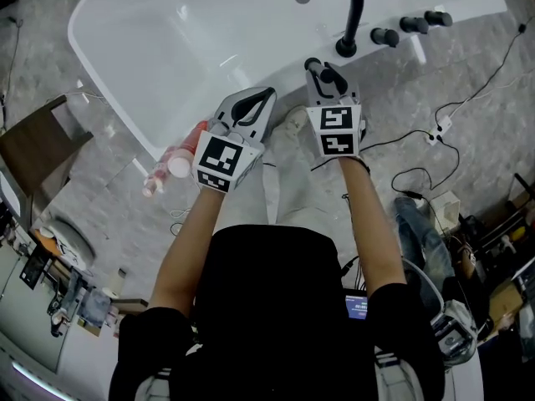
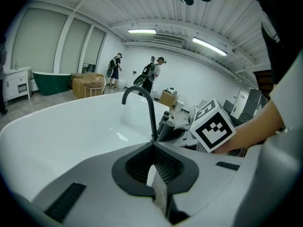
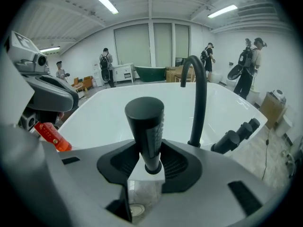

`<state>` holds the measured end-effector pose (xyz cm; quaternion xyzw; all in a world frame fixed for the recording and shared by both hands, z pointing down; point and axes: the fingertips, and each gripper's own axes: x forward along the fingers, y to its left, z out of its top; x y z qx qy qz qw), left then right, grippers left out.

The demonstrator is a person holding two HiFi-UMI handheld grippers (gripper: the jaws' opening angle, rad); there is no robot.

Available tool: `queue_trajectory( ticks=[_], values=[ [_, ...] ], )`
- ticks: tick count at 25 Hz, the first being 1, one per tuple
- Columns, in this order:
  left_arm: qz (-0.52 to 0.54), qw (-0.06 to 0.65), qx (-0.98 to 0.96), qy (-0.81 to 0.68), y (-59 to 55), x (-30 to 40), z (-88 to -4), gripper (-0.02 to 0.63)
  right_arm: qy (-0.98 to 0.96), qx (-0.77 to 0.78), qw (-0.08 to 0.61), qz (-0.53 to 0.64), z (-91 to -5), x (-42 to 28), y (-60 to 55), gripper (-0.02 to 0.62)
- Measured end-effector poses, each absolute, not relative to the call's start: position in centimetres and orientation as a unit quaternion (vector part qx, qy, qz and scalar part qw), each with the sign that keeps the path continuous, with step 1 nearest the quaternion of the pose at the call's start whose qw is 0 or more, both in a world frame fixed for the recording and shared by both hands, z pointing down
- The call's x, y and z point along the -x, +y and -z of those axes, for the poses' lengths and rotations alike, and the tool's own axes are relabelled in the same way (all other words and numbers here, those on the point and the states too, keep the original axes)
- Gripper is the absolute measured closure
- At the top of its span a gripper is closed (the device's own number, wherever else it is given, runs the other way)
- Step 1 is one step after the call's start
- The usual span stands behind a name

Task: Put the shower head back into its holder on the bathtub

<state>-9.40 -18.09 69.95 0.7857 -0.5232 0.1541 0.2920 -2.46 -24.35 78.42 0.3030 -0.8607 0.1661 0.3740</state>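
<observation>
Right gripper (image 3: 150,170) near, clamped on black shower head (image 3: 145,122), upright by bathtub (image 1: 192,32) rim. Left gripper (image 2: 154,186) closed, empty. Keep it vertical, lower slowly, release once seated.

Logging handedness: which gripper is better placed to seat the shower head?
Right. The right gripper is shut on the shower head beside the faucet; the left gripper is shut, empty.
</observation>
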Motion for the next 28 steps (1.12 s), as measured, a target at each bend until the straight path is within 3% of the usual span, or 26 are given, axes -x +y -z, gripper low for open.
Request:
queue_trajectory(
  ticks=[19,28],
  values=[
    [-0.148,0.238,-0.814,-0.508,-18.2,9.9,-60.9,0.594,-0.865,-0.346,0.317,-0.179,-67.6,1.5,-22.0,0.448],
    [-0.129,0.211,-0.839,-0.484,-16.4,9.6,-54.0,0.594,-0.871,-0.389,0.248,-0.170,-58.2,0.9,-19.2,0.555]
  ],
)
